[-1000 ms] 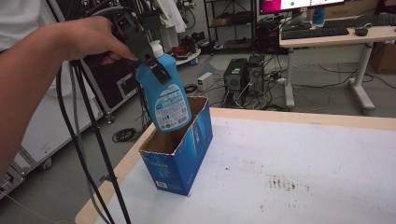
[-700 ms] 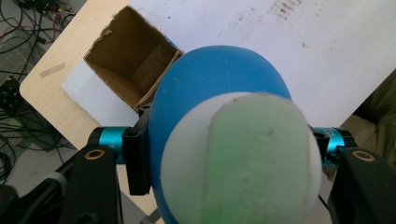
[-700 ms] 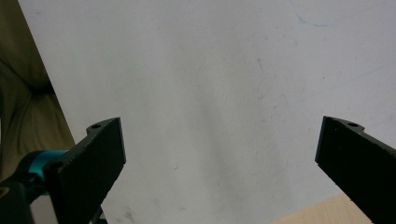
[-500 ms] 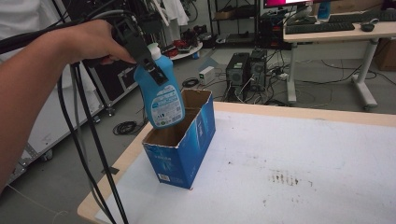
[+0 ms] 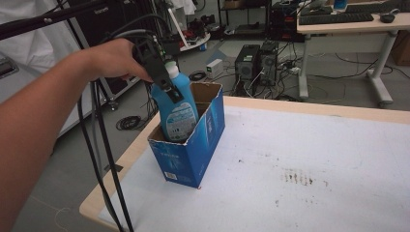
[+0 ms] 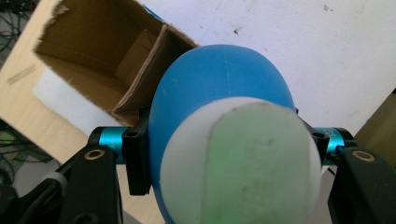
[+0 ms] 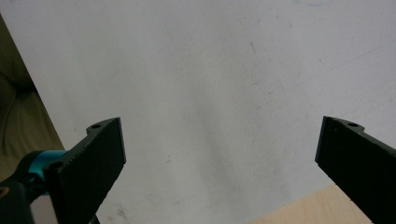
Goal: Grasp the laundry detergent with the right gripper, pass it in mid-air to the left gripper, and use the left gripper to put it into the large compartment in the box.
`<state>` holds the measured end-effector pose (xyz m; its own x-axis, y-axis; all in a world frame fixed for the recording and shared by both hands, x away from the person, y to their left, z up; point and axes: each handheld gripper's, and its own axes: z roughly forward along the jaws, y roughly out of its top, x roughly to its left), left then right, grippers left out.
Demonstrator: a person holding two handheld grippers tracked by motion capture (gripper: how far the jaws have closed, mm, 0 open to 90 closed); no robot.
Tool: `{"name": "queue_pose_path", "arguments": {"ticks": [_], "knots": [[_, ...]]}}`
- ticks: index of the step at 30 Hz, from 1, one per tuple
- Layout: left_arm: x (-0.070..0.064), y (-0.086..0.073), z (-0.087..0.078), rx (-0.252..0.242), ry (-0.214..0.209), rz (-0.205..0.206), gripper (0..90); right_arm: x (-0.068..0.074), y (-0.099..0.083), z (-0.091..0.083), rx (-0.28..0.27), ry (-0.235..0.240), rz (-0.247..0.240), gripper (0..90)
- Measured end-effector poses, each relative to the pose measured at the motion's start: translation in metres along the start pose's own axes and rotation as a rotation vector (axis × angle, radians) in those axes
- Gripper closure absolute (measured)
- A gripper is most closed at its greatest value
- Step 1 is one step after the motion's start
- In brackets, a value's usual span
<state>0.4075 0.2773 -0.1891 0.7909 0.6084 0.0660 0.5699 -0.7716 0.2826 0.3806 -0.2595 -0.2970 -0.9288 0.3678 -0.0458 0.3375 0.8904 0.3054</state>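
High view: left gripper [image 5: 167, 87], upper left of frame, clamped on the blue bottle [image 5: 176, 108]. Bottle's lower half sits inside the open blue carton [image 5: 193, 145], left of centre on the white table [image 5: 314, 159].

Left gripper view: bottle [image 6: 219, 116] fills centre, white cap [image 6: 247, 163] at bottom, carton [image 6: 102, 51] mouth upper left. Judgement: lower straight, keep bottle off the inner flap, release only once seated.

Right gripper view: right gripper [image 7: 219, 154] jaws wide apart, empty, over bare table [image 7: 210, 70].

Blue bottle [image 5: 176, 108] partly inside box [image 5: 193, 150]
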Motion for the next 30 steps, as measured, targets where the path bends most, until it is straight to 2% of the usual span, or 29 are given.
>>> {"name": "queue_pose_path", "arguments": {"ticks": [5,7,8,11,12,15,18,23,30], "knots": [[0.003,-0.004,0.021,0.019,-0.009,0.008,37.9,-0.001,0.000,0.001,0.004,0.002,0.007,0.7],[0.003,-0.004,0.024,0.023,-0.010,0.009,37.9,-0.002,-0.001,0.001,0.004,0.003,0.009,0.8],[0.004,-0.006,0.033,0.031,-0.009,0.014,37.9,-0.002,-0.001,0.002,0.006,0.002,0.013,0.8],[0.004,-0.008,0.042,0.044,-0.009,0.028,37.9,-0.002,-0.001,0.004,0.010,0.004,0.014,0.8],[0.003,-0.009,0.051,0.055,-0.010,0.036,37.9,-0.002,-0.001,0.005,0.013,0.005,0.012,0.7],[0.003,-0.010,0.062,0.071,-0.012,0.050,37.9,-0.001,0.000,0.008,0.025,0.008,0.013,0.8],[0.003,-0.011,0.071,0.086,-0.017,0.057,37.9,-0.002,0.001,0.010,0.027,0.008,0.012,0.8],[0.005,-0.013,0.081,0.094,-0.030,0.039,37.9,-0.002,0.001,0.010,0.033,0.012,0.018,0.8],[0.007,-0.019,0.092,0.106,-0.037,0.034,37.8,-0.003,0.001,0.012,0.037,0.017,0.018,0.8]]}}
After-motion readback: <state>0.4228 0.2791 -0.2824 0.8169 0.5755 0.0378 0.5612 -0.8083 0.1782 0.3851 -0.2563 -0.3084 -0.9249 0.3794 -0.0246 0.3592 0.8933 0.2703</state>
